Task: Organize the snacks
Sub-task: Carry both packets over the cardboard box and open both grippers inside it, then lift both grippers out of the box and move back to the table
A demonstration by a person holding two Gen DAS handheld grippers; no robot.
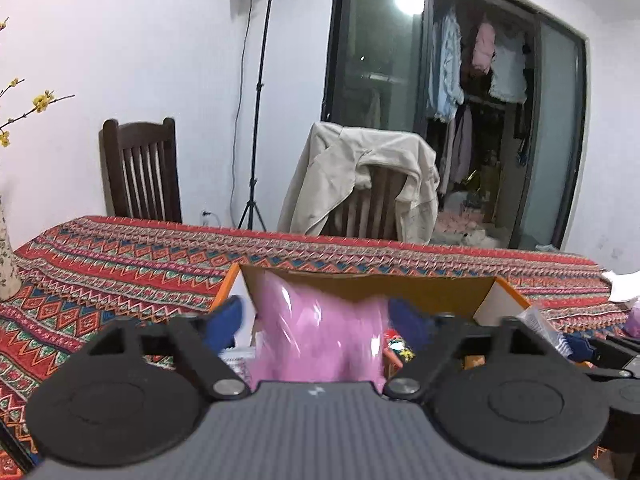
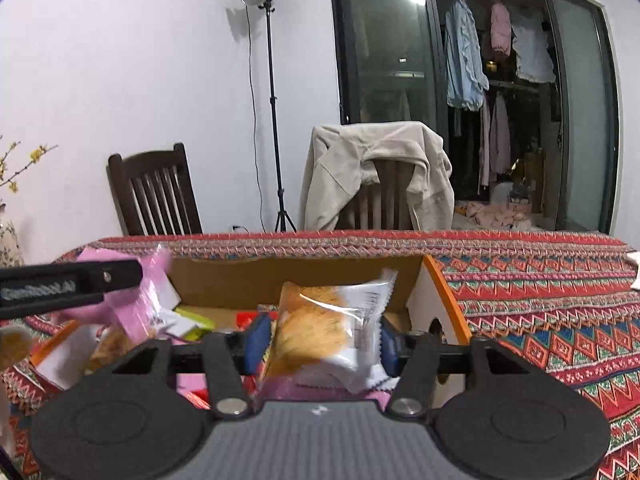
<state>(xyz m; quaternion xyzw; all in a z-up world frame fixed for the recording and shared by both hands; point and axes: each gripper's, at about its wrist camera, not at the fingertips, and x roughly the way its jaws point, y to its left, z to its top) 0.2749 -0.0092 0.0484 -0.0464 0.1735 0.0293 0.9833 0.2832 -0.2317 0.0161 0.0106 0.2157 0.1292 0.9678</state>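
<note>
My left gripper (image 1: 318, 322) is shut on a pink snack packet (image 1: 320, 332) and holds it over the open cardboard box (image 1: 360, 280). The same packet (image 2: 132, 304) and the left gripper's arm (image 2: 72, 284) show at the left of the right wrist view. My right gripper (image 2: 320, 340) is shut on a white and orange snack packet (image 2: 324, 328), held above the box (image 2: 248, 276). Several other snack packets (image 2: 188, 324) lie inside the box.
The box stands on a table with a red patterned cloth (image 1: 120, 264). Two wooden chairs (image 2: 156, 192) stand behind the table, one draped with a beige jacket (image 2: 376, 172). A light stand (image 2: 272, 112) is at the wall. A vase (image 1: 8, 256) stands at the left.
</note>
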